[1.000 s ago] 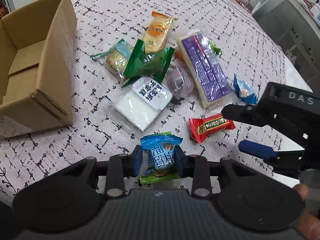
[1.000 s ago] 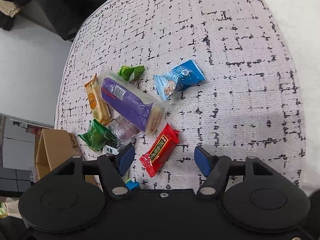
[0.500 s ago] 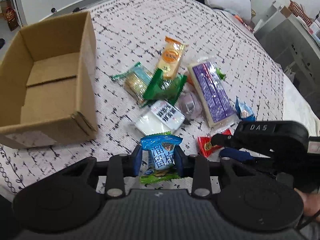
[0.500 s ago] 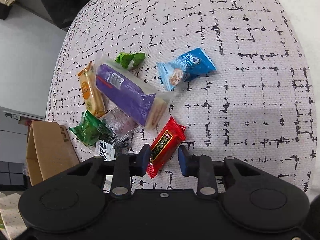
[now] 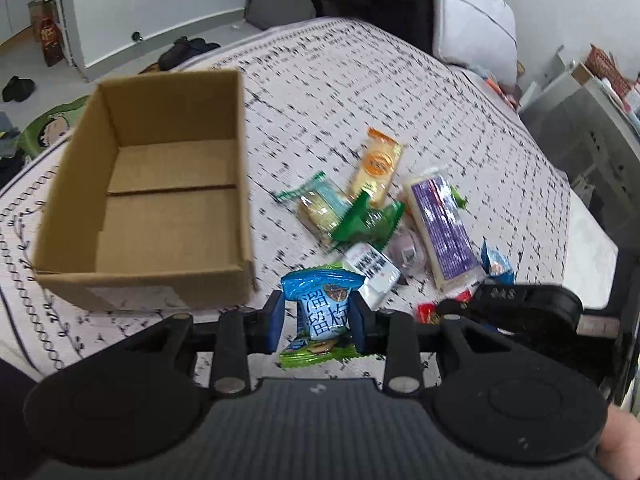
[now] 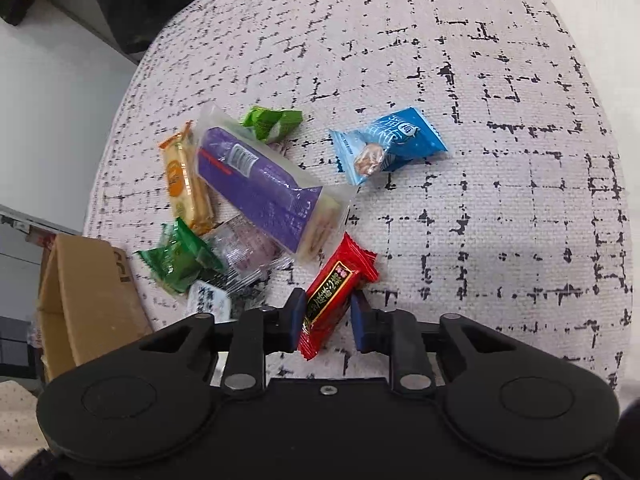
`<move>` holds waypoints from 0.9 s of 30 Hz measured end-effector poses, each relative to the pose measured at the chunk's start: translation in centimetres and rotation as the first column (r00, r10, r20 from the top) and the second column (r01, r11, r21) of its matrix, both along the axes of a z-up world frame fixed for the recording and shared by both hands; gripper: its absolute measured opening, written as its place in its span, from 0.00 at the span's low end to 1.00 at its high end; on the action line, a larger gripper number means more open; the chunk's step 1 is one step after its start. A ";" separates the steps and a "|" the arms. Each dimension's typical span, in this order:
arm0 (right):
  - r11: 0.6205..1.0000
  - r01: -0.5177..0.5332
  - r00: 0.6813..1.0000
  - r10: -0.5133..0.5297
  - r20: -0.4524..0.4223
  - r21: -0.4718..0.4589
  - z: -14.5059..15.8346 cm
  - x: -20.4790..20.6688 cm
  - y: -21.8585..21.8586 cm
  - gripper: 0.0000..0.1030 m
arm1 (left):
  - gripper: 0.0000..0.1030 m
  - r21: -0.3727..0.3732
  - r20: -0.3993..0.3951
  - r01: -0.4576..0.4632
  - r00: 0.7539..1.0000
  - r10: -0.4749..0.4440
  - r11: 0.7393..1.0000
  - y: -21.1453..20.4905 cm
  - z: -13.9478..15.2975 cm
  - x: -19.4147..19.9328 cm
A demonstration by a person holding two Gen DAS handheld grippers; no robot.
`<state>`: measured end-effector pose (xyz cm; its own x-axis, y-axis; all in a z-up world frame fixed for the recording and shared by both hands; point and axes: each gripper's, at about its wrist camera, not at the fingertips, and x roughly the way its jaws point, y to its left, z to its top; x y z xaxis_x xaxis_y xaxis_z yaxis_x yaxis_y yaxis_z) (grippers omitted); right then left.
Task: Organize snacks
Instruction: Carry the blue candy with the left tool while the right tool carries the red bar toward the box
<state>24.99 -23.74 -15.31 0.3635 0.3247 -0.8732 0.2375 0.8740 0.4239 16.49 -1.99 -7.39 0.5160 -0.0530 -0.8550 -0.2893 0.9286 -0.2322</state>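
My left gripper is shut on a blue-and-green snack packet, held up above the patterned cloth. An open cardboard box sits ahead and to its left with nothing inside. My right gripper is shut on a red snack bar that lies on the cloth. Loose snacks lie in a pile: a purple packet, an orange bar, a green packet and a blue packet. In the left wrist view the right gripper shows at the lower right.
The white cloth with black marks covers a bed-like surface. The box corner shows at the left of the right wrist view. A pillow lies at the far end. Grey furniture stands beyond the right edge.
My right gripper went from wide open to shut on the red snack bar. My left gripper rose and pulled back with the blue packet, bringing the box's inside into view.
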 end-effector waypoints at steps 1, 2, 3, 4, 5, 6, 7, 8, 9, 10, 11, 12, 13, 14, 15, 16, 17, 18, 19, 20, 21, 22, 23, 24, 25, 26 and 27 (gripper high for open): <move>1.000 0.000 1.000 0.000 0.007 0.009 0.2 -0.2 -0.1 0.20 | 0.32 0.002 0.006 -0.005 1.000 0.005 1.000 0.2 0.3 -0.1; 1.000 0.000 1.000 0.000 0.016 0.016 0.4 -0.4 -0.3 0.19 | 0.32 0.004 0.015 -0.011 1.000 0.011 1.000 0.5 0.7 -0.3; 1.000 0.001 1.000 -0.001 0.023 0.020 0.6 -0.5 -0.4 0.18 | 0.32 0.005 0.022 -0.016 1.000 0.016 1.000 0.7 1.0 -0.4; 1.000 0.001 0.999 -0.002 0.033 0.026 0.9 -0.7 -0.5 0.18 | 0.32 0.005 0.031 -0.022 0.999 0.021 1.000 1.0 1.4 -0.6; 1.000 -0.002 0.999 0.001 0.044 0.031 1.2 -0.9 -0.5 0.17 | 0.32 0.005 0.038 -0.025 0.999 0.025 1.000 1.1 1.7 -0.8; 0.999 -0.004 0.999 0.002 0.052 0.034 1.4 -1.0 -0.6 0.17 | 0.32 0.006 0.048 -0.028 0.998 0.027 1.000 1.2 2.1 -1.0; 0.999 -0.005 0.998 0.003 0.058 0.038 1.6 -1.1 -0.6 0.16 | 0.32 0.007 0.057 -0.030 0.998 0.029 1.000 1.3 2.5 -1.2; 0.999 -0.007 0.998 0.004 0.065 0.045 1.9 -1.3 -0.6 0.16 | 0.32 0.006 0.066 -0.032 0.997 0.032 0.999 1.4 2.9 -1.5; 0.999 -0.009 0.997 0.005 0.074 0.052 2.2 -1.5 -0.6 0.15 | 0.32 0.006 0.072 -0.033 0.997 0.033 0.999 1.5 3.1 -1.6; 0.998 -0.013 0.996 0.008 0.085 0.060 2.5 -1.7 -0.7 0.15 | 0.32 0.006 0.081 -0.035 0.996 0.034 0.999 1.7 3.5 -1.9; 0.997 -0.018 0.995 0.011 0.096 0.074 2.8 -1.9 -0.7 0.14 | 0.32 0.008 0.086 -0.037 0.996 0.036 0.999 1.7 3.7 -2.0; 0.996 -0.025 0.994 0.015 0.107 0.089 3.2 -2.4 -0.8 0.14 | 0.32 0.010 0.091 -0.038 0.995 0.037 0.999 1.9 3.9 -2.2; 0.995 -0.032 0.993 0.020 0.118 0.094 3.5 -2.6 -0.8 0.14 | 0.32 0.012 0.096 -0.040 0.995 0.039 0.999 2.0 4.2 -2.4; 0.995 -0.038 0.991 0.026 0.129 0.097 3.8 -2.8 -0.7 0.14 | 0.32 0.012 0.098 -0.041 0.994 0.040 0.999 2.1 4.3 -2.5; 0.994 -0.046 0.990 0.031 0.140 0.104 4.1 -3.0 -0.7 0.14 | 0.32 0.014 0.102 -0.043 0.994 0.042 0.999 2.2 4.5 -2.7; 0.993 -0.050 0.989 0.034 0.147 0.111 4.3 -3.0 -0.5 0.14 | 0.32 0.015 0.105 -0.044 0.994 0.043 0.999 2.3 4.6 -2.8; 0.991 -0.057 0.987 0.039 0.155 0.117 4.5 -3.2 -0.6 0.14 | 0.32 0.015 0.108 -0.045 0.993 0.043 0.999 2.4 4.8 -2.9; 0.991 -0.063 0.986 0.043 0.161 0.120 4.6 -3.2 -0.5 0.14 | 0.32 0.016 0.112 -0.044 0.993 0.042 0.999 2.5 4.9 -3.0; 0.990 -0.068 0.985 0.047 0.167 0.121 4.8 -3.3 -0.4 0.14 | 0.32 0.019 0.119 -0.041 0.992 0.038 0.999 2.6 5.1 -3.1; 0.990 -0.073 0.984 0.051 0.171 0.123 4.9 -3.4 -0.3 0.14 | 0.32 0.023 0.124 -0.035 0.992 0.032 0.999 2.7 5.3 -3.1; 0.989 -0.077 0.983 0.054 0.176 0.128 5.0 -3.4 -0.2 0.14 | 0.32 0.028 0.131 -0.025 0.991 0.021 0.999 2.8 5.6 -3.2; 0.988 -0.083 0.982 0.059 0.180 0.133 5.2 -3.5 -0.1 0.14 | 0.32 0.033 0.141 -0.013 0.990 0.008 0.999 3.0 5.9 -3.2; 0.986 -0.091 0.980 0.064 0.187 0.138 5.3 -3.6 0.0 0.14 | 0.32 0.036 0.148 -0.001 0.989 -0.004 0.999 3.3 6.1 -3.2; 0.984 -0.102 0.978 0.073 0.198 0.143 5.5 -3.6 0.3 0.14 | 0.32 0.041 0.151 0.004 0.989 -0.010 0.999 3.6 6.4 -3.3; 0.983 -0.111 0.975 0.080 0.206 0.146 5.8 -3.7 0.4 0.14 | 0.32 0.048 0.152 0.005 0.988 -0.012 0.999 3.9 6.5 -3.3; 0.982 -0.117 0.974 0.084 0.212 0.151 5.9 -3.8 0.6 0.14 | 0.32 0.054 0.154 0.002 0.988 -0.010 0.999 4.4 6.7 -3.2; 0.979 -0.124 0.972 0.088 0.219 0.159 6.2 -3.8 0.7 0.14 | 0.32 0.055 0.155 -0.002 0.988 -0.006 0.998 4.9 6.9 -3.3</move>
<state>21.17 -23.05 -9.15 0.4882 0.5087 -0.7092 0.0373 0.7997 0.5993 13.22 2.87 -0.49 0.6428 -0.0093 -0.7660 -0.2518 0.9418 -0.2228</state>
